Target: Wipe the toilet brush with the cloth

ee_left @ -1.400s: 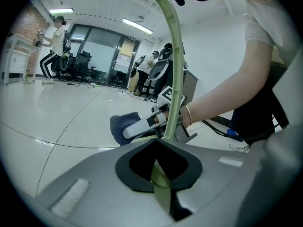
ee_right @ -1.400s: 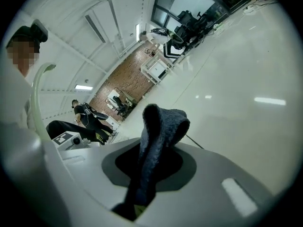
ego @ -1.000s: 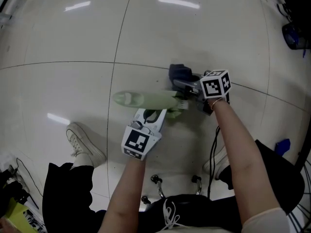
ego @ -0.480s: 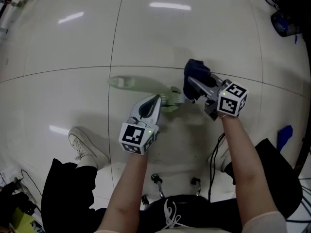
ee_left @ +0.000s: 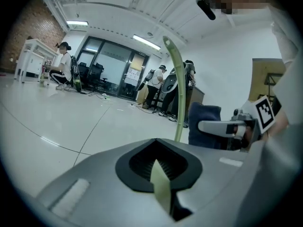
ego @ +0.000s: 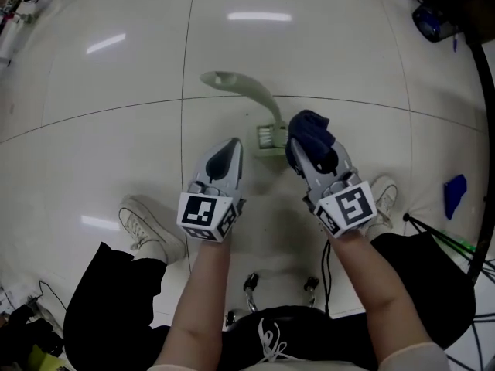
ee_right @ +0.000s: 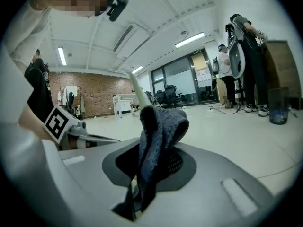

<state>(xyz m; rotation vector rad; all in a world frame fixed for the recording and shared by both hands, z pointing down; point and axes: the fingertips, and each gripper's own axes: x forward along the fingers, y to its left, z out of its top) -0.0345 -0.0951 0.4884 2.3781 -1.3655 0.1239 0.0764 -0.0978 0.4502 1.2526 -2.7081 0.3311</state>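
**Head view:** The left gripper (ego: 231, 147) and right gripper (ego: 302, 151) are held side by side above the tiled floor (ego: 108, 91). The pale green toilet brush (ego: 261, 103) sits between their tips, with its handle curving away from the person. The dark blue cloth (ego: 311, 130) is bunched at the right gripper's tip, just beside the brush head.

**Left gripper view:** The fingers are closed on a thin, pale green part of the toilet brush. Its handle (ee_left: 178, 93) rises beyond them.

**Right gripper view:** The fingers are closed on the cloth (ee_right: 158, 131), which stands folded above them.
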